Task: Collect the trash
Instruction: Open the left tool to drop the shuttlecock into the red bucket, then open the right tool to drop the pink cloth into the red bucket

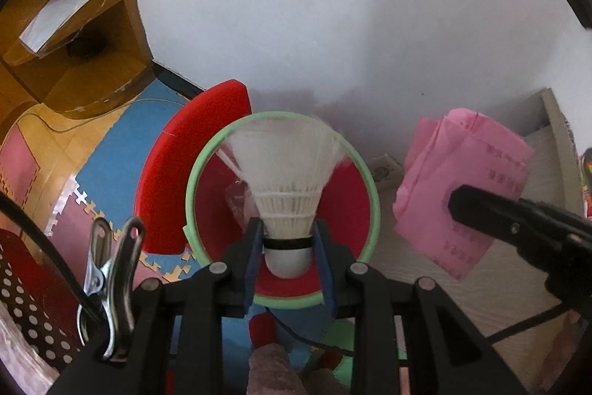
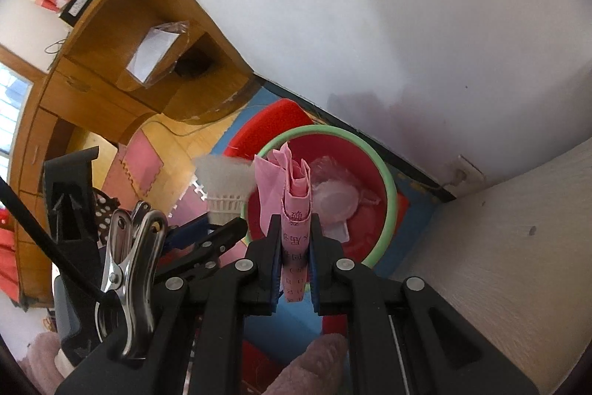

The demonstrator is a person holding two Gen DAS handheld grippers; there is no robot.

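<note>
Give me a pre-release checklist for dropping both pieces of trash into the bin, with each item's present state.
1. Left gripper clamped on the shuttlecock at its cork: ok.
2. Right gripper clamped on the folded pink paper: ok.
3. Red bin with the green rim open, lid swung back: ok.
4. Shuttlecock over the bin mouth: ok in the left wrist view.
5. Pink paper over the bin mouth: ok in the right wrist view.
6. Room left in the bin: ok, only some clear plastic wrap lies at the bottom.
</note>
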